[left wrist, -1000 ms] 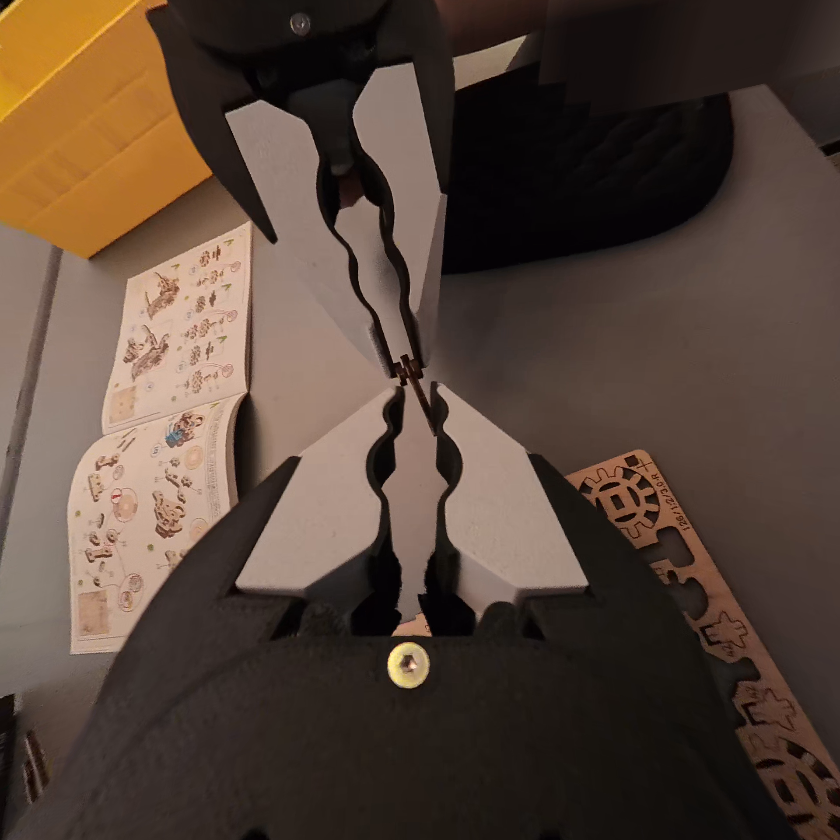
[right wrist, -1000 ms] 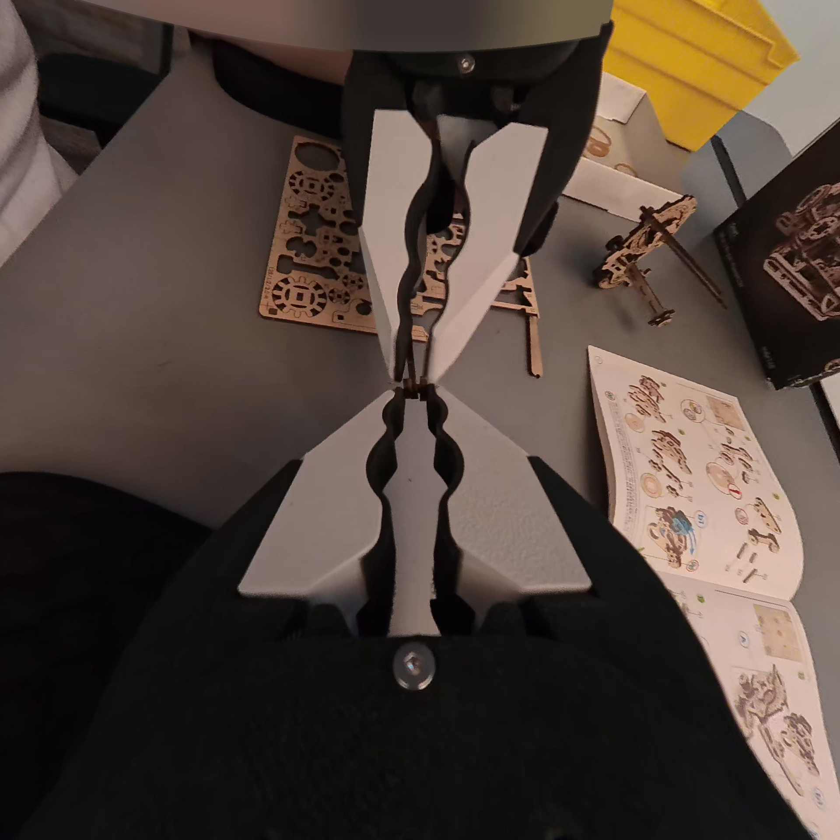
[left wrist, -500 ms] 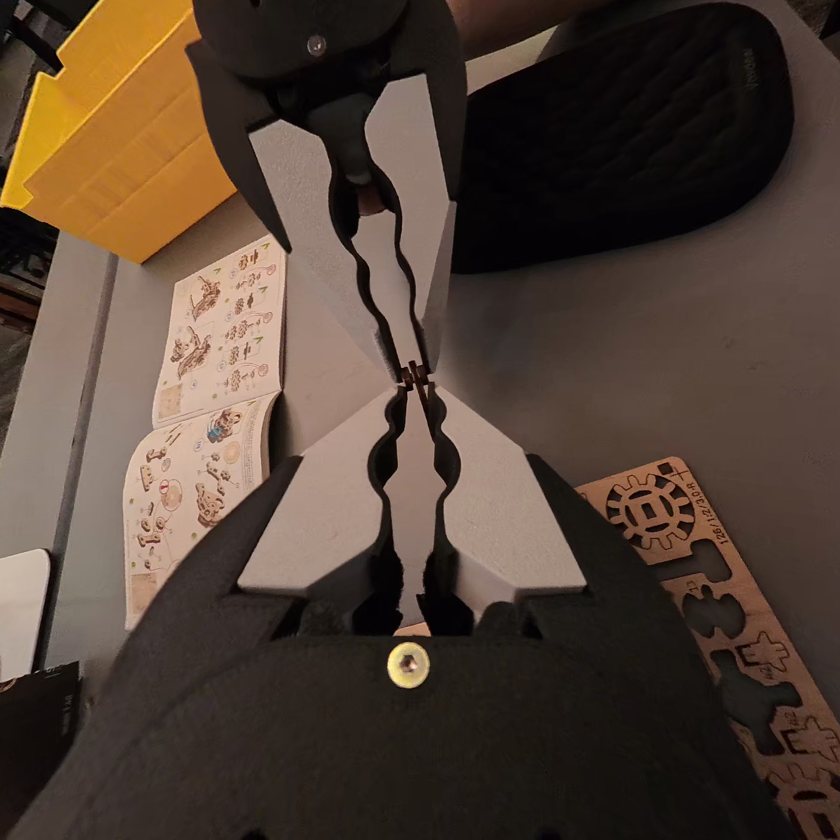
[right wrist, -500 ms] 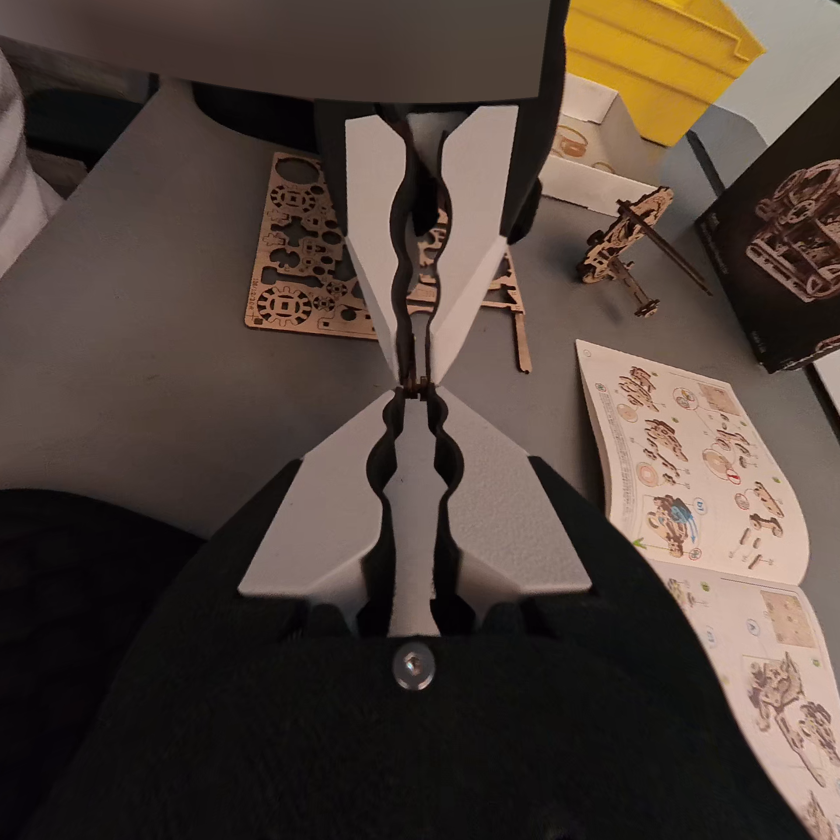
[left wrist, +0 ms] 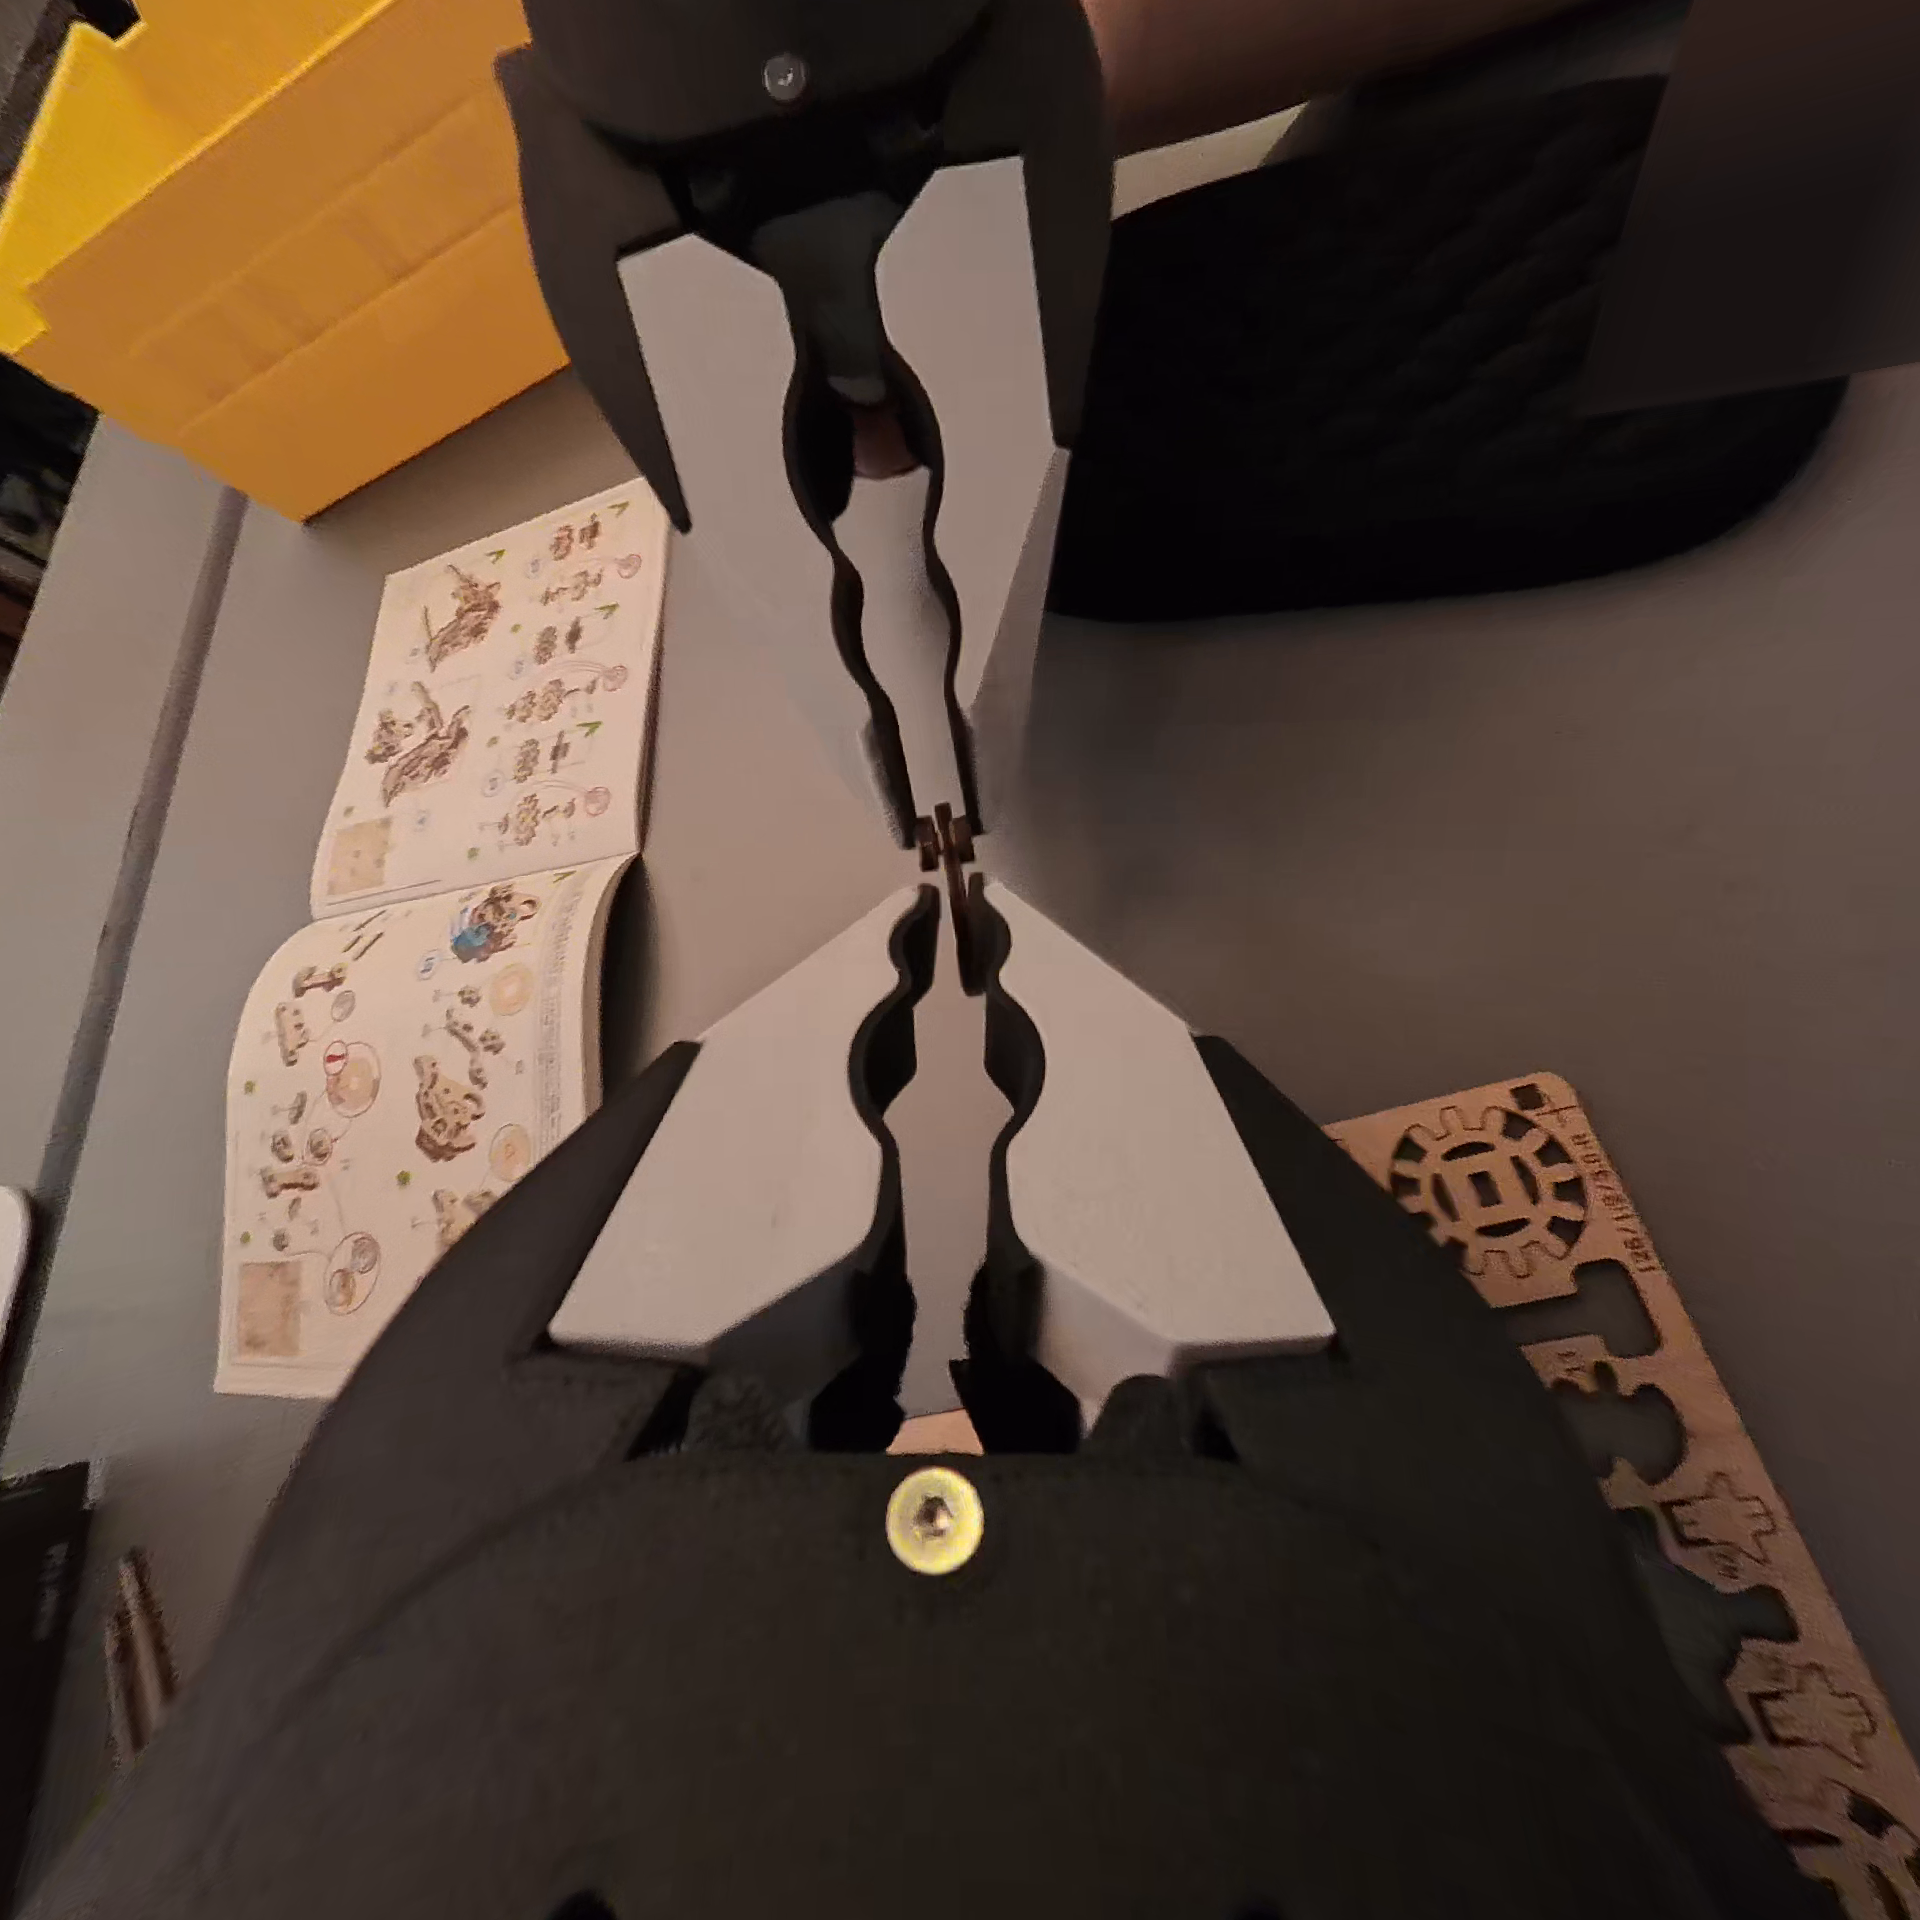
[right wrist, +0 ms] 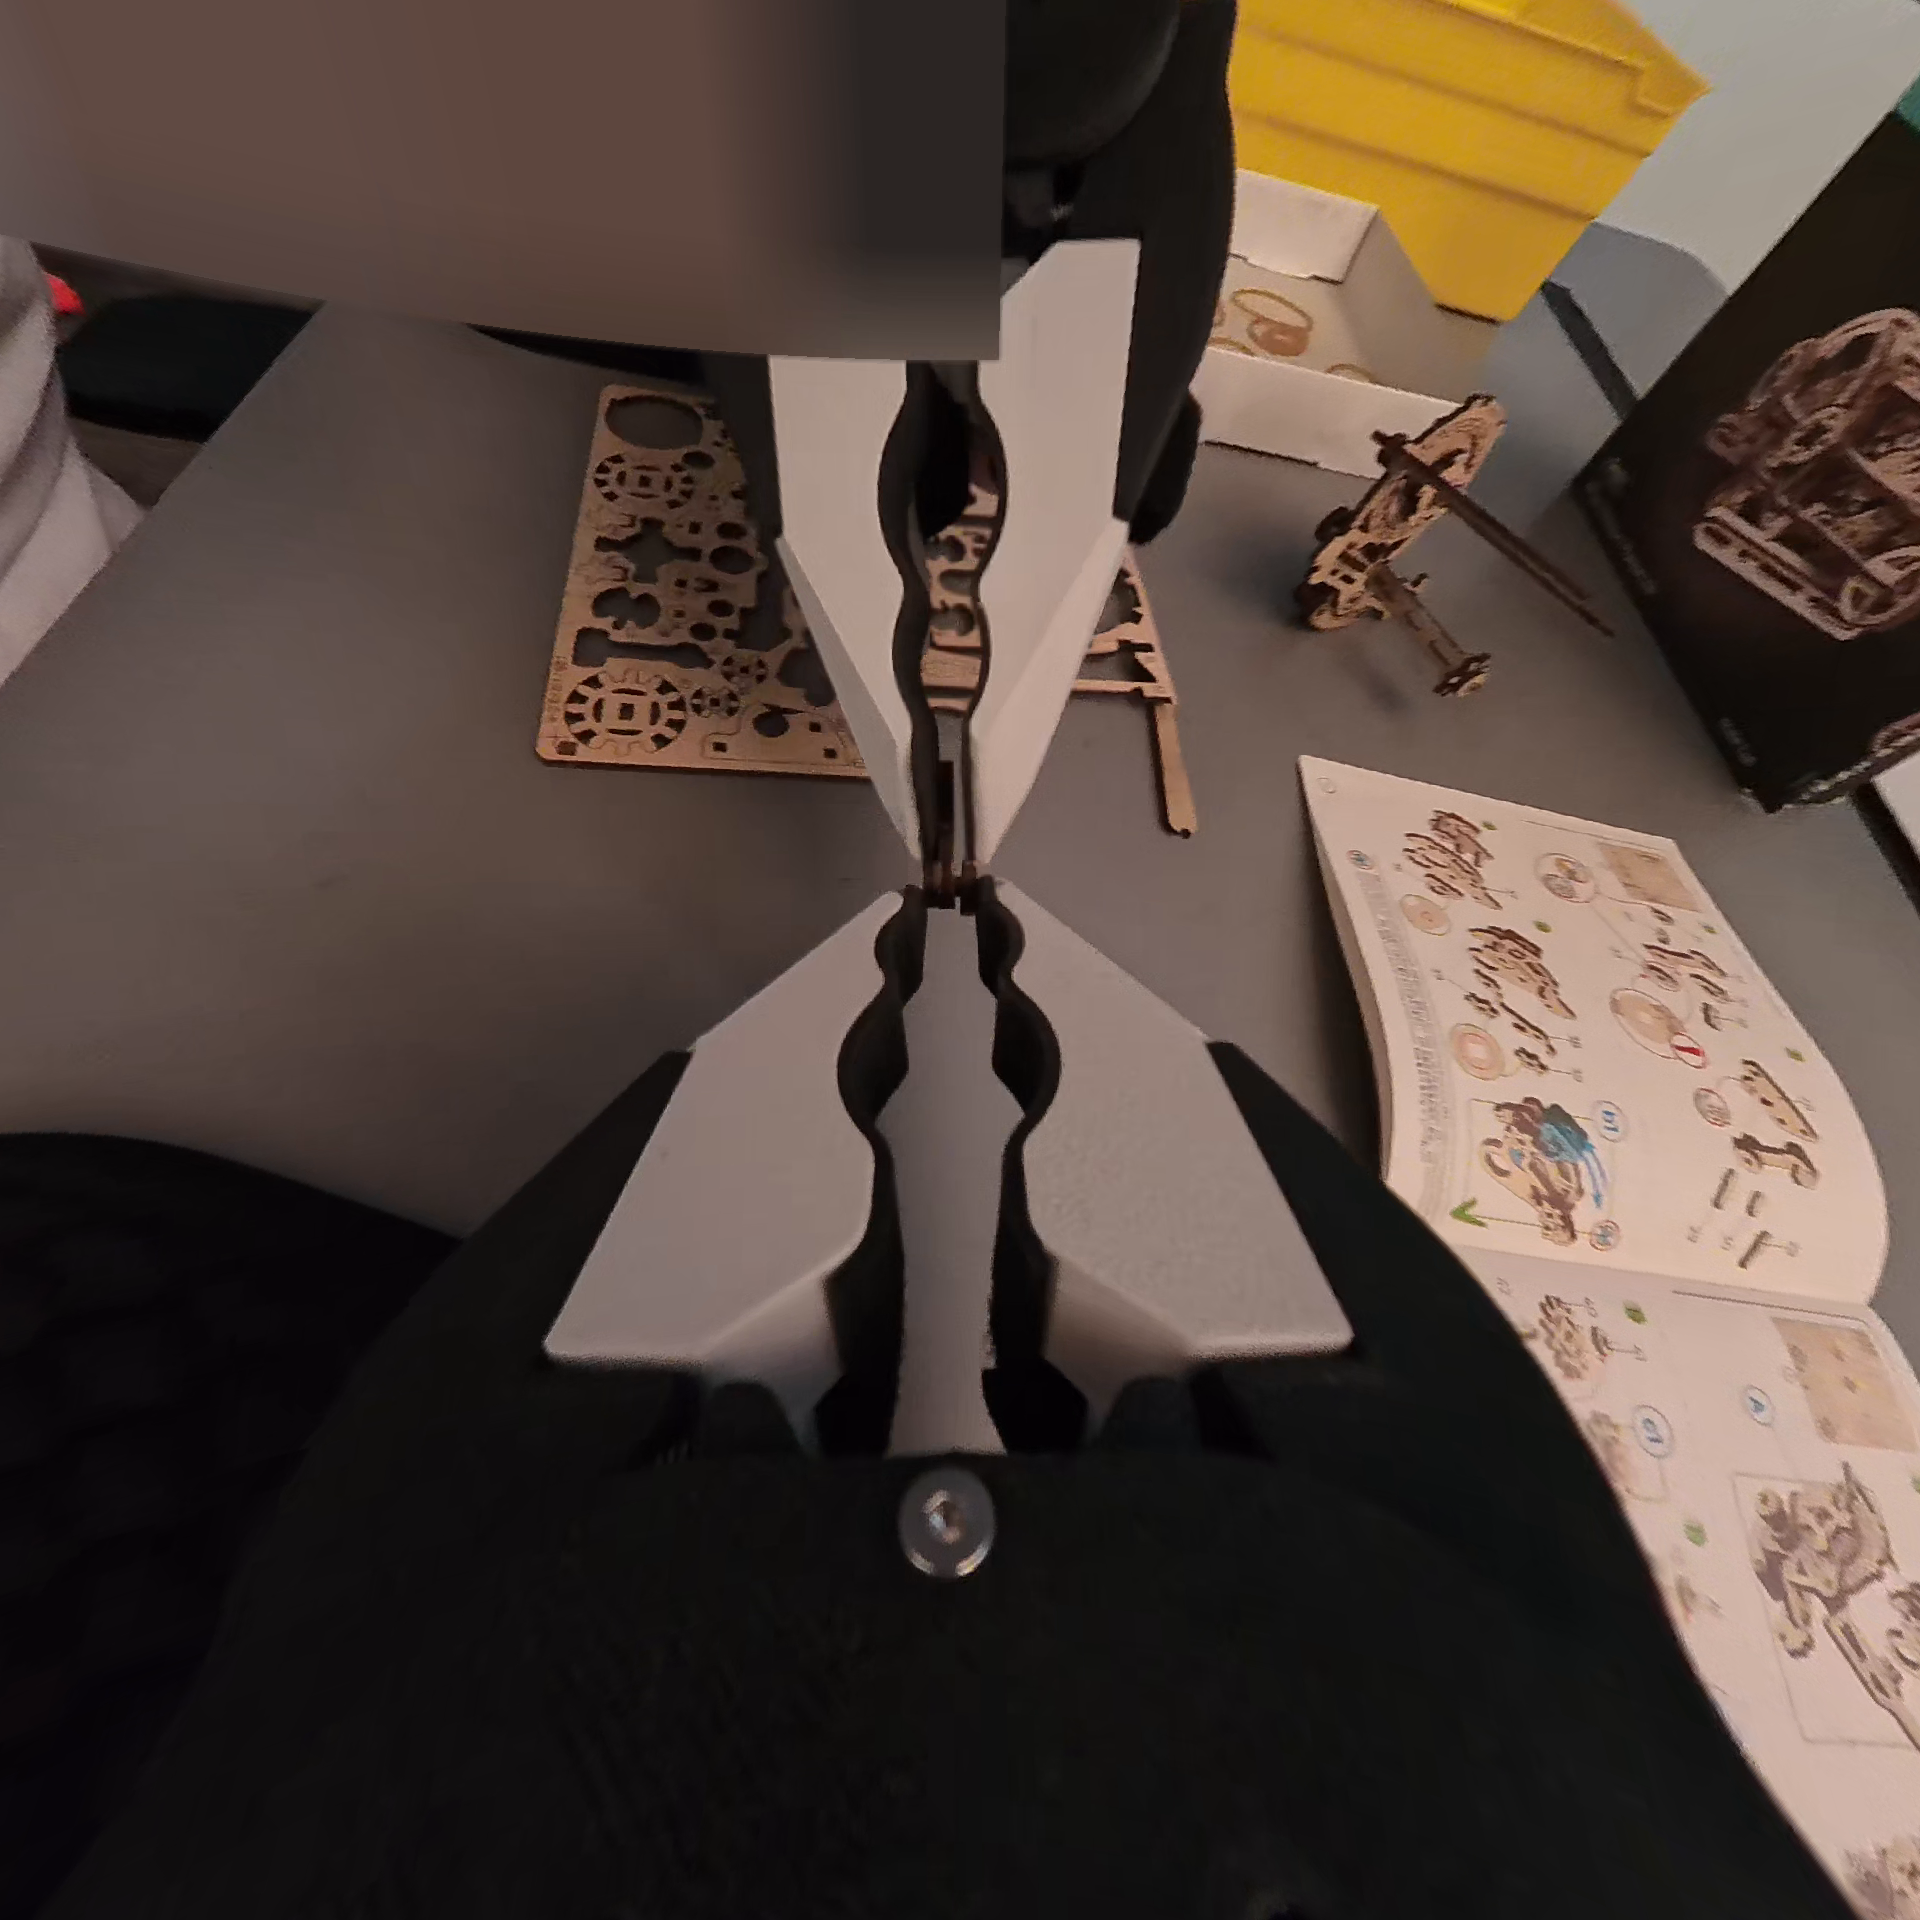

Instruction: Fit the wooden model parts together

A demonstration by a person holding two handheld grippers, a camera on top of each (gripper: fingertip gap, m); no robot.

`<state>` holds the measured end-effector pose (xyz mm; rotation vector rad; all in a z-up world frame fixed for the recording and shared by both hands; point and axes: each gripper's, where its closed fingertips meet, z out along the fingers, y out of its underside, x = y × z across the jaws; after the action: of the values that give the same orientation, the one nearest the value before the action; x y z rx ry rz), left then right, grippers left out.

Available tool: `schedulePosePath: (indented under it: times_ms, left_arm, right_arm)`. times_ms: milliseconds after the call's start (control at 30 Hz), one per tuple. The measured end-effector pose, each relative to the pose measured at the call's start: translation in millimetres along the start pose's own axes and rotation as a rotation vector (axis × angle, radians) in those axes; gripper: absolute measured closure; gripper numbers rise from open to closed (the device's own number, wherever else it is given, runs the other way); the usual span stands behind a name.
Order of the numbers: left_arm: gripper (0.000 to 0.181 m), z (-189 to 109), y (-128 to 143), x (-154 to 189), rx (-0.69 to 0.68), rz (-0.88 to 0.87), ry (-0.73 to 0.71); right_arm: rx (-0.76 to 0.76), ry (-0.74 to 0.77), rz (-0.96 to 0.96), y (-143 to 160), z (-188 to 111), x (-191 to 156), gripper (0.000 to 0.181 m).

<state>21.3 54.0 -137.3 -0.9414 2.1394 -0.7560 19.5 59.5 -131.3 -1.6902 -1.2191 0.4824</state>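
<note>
Above the grey table (left wrist: 1455, 831), left gripper (left wrist: 951, 914) and right gripper (right wrist: 943, 899) each stay clenched on small wooden parts (left wrist: 943, 836), tips now aligned; mating appears nearly seated

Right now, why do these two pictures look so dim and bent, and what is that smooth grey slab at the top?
Left wrist view: dim warm light, wide-angle bulge stretching the left tool, booklet soft with blur. Right wrist view: same gloom, yellow bin smeared; the grey slab is a patch added afterwards, not an object.
</note>
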Motion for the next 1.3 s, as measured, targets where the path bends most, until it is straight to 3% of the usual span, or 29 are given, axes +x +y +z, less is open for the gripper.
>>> schedulePosePath:
  times_ms: [267, 400, 733, 900, 1300]
  left_arm:
    - [0.162, 2.7, 3.3, -4.1, -0.024, 0.041, -0.051]
    - [0.175, 2.7, -0.3, 0.7, -0.009, 0.066, -0.036]
    - [0.177, 4.0, -3.4, 1.3, -0.004, 0.103, -0.054]
    - [0.181, 4.5, -1.9, 0.3, -0.008, 0.119, -0.069]
    - [0.181, 4.7, -3.6, 8.1, 0.013, 0.082, -0.006]
  right_arm:
    - [-0.021, -0.011, -0.031, 2.8, 2.0, -4.3, 0.173]
    - [-0.014, 0.005, -0.04, 0.9, 2.5, -3.0, 0.173]
    - [-0.009, -0.034, -0.018, 1.2, -2.2, -6.0, 0.171]
    - [-0.013, -0.017, -0.033, -2.7, -9.3, -3.6, 0.179]
    - [-0.079, -0.004, -0.121, 1.6, -4.2, -9.7, 0.176]
